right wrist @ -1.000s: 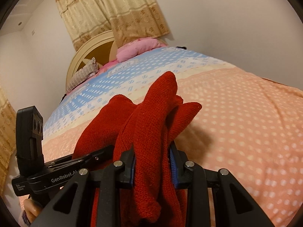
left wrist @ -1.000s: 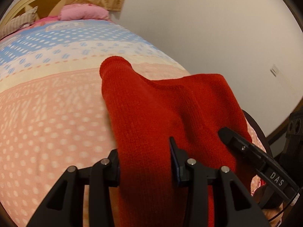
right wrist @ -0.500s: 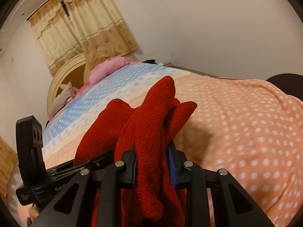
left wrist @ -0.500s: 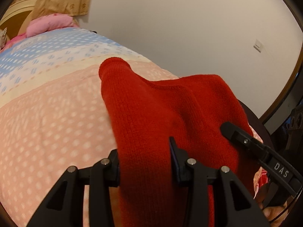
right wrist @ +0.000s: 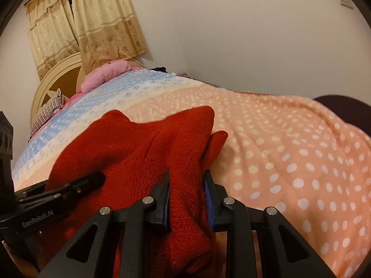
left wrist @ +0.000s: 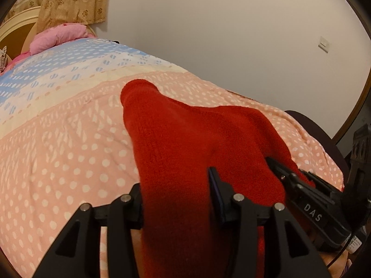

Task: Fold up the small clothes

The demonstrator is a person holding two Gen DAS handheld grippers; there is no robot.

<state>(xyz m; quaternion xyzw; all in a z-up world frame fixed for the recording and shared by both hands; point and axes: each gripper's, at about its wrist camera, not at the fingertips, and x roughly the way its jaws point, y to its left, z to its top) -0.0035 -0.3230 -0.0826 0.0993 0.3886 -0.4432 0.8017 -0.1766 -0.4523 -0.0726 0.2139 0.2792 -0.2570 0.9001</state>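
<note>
A red knitted garment (left wrist: 185,143) hangs between both grippers above the bed. My left gripper (left wrist: 176,197) is shut on one edge of it; the cloth drapes over and hides the left fingertip. My right gripper (right wrist: 186,190) is shut on a bunched edge of the same garment (right wrist: 148,153). The right gripper also shows at the right of the left wrist view (left wrist: 301,185), and the left gripper at the left of the right wrist view (right wrist: 69,190). The two grippers are close side by side.
The bed (left wrist: 58,150) has a peach dotted cover turning cream and blue farther back. Pink pillows (right wrist: 104,76) and a round headboard (right wrist: 60,78) stand at the far end under curtains (right wrist: 92,23). A plain wall (left wrist: 231,34) runs along the bed's right side.
Both grippers have swung and tilted with the garment held. The garment has spread wider and lies lower toward the bed in the right wrist view.
</note>
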